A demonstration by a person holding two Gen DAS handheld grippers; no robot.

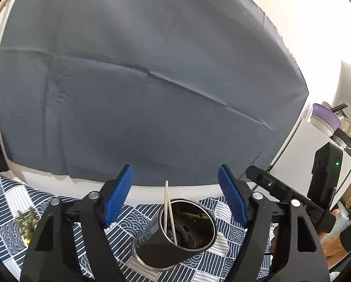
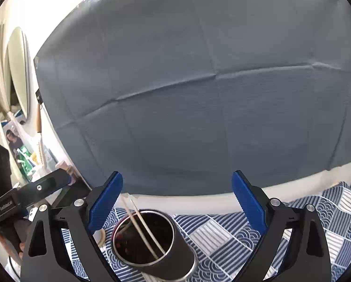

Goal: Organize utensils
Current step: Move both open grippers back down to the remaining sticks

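A dark metal utensil cup [image 1: 173, 244] stands on a blue-and-white patterned cloth [image 1: 8, 202]. Two pale chopsticks [image 1: 168, 209] lean inside it. My left gripper [image 1: 175, 188] is open and empty, just above and behind the cup. In the right wrist view the same cup [image 2: 156, 244] holds the chopsticks [image 2: 142, 228] between and below my open, empty right gripper [image 2: 176, 195]. The right gripper's body shows at the right of the left wrist view [image 1: 290, 195], and the left gripper's body shows at the left of the right wrist view [image 2: 27, 195].
A grey-blue cloth backdrop [image 1: 152, 82] hangs behind the table. A small green sprig [image 1: 26, 221] lies on the patterned cloth [image 2: 222, 232] at left. A white fridge with bowls on top [image 1: 328, 122] stands at right. A brush and clutter [image 2: 38, 122] are at left.
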